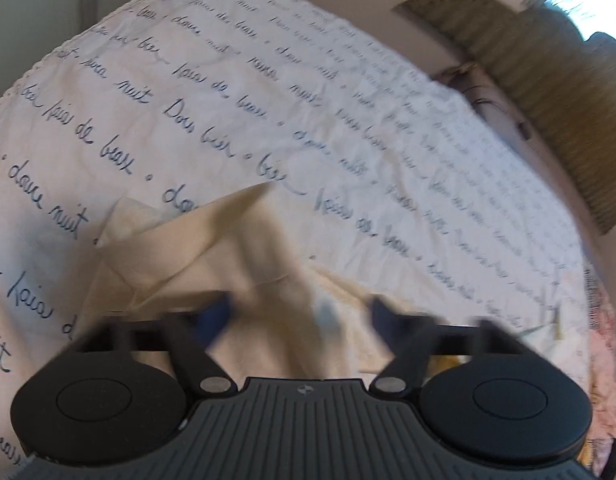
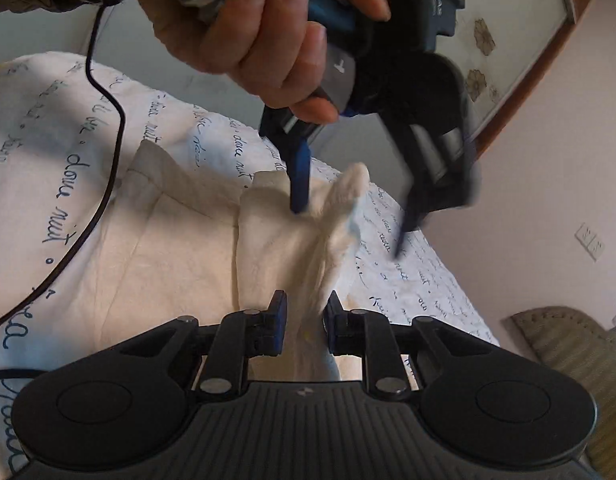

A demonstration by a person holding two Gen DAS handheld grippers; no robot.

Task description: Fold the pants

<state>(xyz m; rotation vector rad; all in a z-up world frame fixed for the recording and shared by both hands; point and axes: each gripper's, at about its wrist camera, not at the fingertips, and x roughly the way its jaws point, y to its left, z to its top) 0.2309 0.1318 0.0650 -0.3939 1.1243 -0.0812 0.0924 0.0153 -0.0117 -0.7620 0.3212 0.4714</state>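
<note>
Cream pants [image 2: 156,248] lie on a white bed sheet [image 2: 60,168] printed with dark script. My right gripper [image 2: 304,320] is shut on a raised ridge of the pants' fabric [image 2: 327,248]. My left gripper [image 2: 347,220] shows in the right wrist view, held by a hand, jaws wide open, one blue finger [image 2: 300,184] touching the pants' folded edge and the other finger off to the right over the sheet. In the left wrist view the left gripper [image 1: 300,312] is open over bunched cream fabric [image 1: 212,248], blurred by motion.
A black cable [image 2: 108,128] runs across the sheet on the left. A ribbed olive cushion or headboard [image 1: 547,92] lies beyond the bed. A framed panel [image 2: 519,40] stands on the wall behind. The bed edge falls off at right [image 2: 459,280].
</note>
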